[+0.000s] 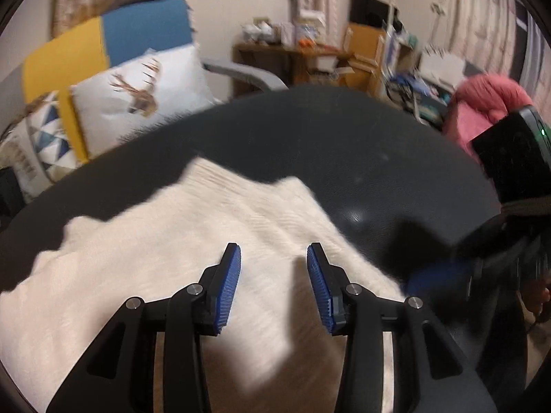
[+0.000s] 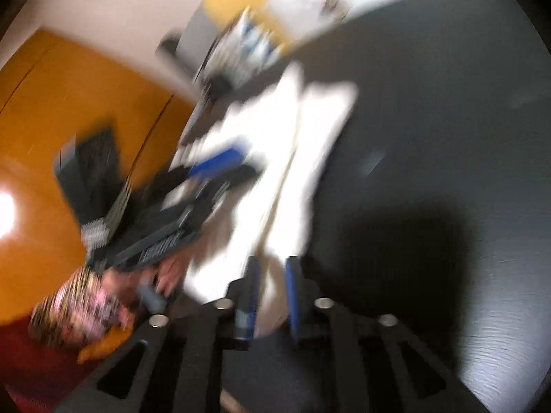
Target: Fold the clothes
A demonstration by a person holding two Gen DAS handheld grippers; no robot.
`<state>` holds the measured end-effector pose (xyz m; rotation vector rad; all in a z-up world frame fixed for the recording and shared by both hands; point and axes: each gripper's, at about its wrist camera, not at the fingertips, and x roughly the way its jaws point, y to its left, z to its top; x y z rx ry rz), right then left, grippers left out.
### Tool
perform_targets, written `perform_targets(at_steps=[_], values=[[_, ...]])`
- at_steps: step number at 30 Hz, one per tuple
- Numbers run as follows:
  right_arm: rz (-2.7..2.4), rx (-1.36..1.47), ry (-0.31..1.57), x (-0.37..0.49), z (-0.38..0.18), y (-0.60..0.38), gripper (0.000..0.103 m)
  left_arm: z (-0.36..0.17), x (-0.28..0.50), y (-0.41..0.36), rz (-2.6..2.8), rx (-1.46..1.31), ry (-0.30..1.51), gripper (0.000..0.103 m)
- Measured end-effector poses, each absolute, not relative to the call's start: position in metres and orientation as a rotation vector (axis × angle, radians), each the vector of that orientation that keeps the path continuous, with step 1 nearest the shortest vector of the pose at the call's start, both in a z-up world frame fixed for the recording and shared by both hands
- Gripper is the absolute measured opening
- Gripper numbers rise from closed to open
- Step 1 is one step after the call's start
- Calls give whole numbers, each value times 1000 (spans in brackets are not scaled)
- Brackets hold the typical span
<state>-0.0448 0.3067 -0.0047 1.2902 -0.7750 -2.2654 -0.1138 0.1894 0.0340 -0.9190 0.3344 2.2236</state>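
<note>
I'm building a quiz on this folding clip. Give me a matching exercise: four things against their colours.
Things:
1. garment
2. table
3. left tool pads
4. bundle past the table's far right edge

Colours:
a. pink
b. dark grey
c. cream white
d. blue

Pairs: 1-c, 2-b, 3-d, 4-a

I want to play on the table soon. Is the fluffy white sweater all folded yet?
Not yet. The white sweater lies partly doubled over on the dark table, with uneven edges. The left gripper is open above it, holding nothing. The right gripper has white cloth between its nearly closed fingers, though that view is blurry. Tidying the fold is left.
</note>
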Motion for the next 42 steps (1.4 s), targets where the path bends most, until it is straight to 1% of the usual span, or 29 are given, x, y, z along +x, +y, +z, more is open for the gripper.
perform_targets(at_steps=[3, 7, 10, 11, 12, 13, 15, 16, 18, 19, 22, 23, 24, 29, 32, 33, 34, 36, 39, 42], values=[[-2367, 1302, -641, -57, -4, 290, 19, 39, -117, 159, 2322, -923, 262, 43], [-2495, 1311, -453, -73, -3, 267, 9, 34, -127, 132, 2446, -987, 229, 43], [-2584, 1312, -305, -85, -2, 251, 6, 27, -134, 120, 2481, -1050, 194, 43], [-2612, 1312, -254, -89, -2, 245, 6, 27, -132, 119, 2491, -1042, 199, 43], [-2640, 1310, -202, -93, -1, 239, 1, 28, -130, 118, 2501, -1031, 206, 43], [-2667, 1309, -150, -97, -1, 234, 0, 29, -128, 118, 2506, -1015, 220, 43], [-2724, 1338, -96, -93, -9, 244, 0, 31, -124, 119, 2515, -976, 262, 43], [-2733, 1339, -127, -92, -12, 247, 0, 29, -125, 121, 2521, -971, 289, 43], [-2728, 1318, -238, -87, -19, 253, 0, 19, -128, 120, 2504, -1006, 303, 53], [-2720, 1303, -302, -83, -19, 259, 0, 13, -130, 119, 2494, -1024, 308, 53], [-2681, 1250, -514, -81, -17, 278, 0, 12, -135, 112, 2468, -1042, 239, 54], [-2685, 1207, -533, -79, -11, 281, 2, 12, -135, 111, 2463, -1044, 225, 55], [-2700, 1151, -525, -77, -2, 282, 6, 11, -136, 110, 2461, -1044, 218, 55], [-2764, 1161, -217, -112, 14, 259, 6, 9, -133, 114, 2468, -1036, 240, 56], [-2748, 1292, -75, -141, -1, 241, 6, 9, -133, 113, 2468, -1033, 235, 56], [-2760, 1321, -24, -144, -5, 239, 5, 9, -133, 113, 2466, -1034, 230, 56], [-2777, 1349, 29, -144, -8, 239, 0, 9, -134, 112, 2464, -1034, 224, 56], [-2825, 1377, 10, -142, -11, 246, 0, 8, -135, 111, 2458, -1036, 212, 56], [-2887, 1384, -87, -138, -18, 258, 0, 7, -135, 110, 2453, -1039, 204, 57], [-2931, 1372, -61, -134, -21, 254, 0, 7, -136, 110, 2452, -1037, 206, 57]])
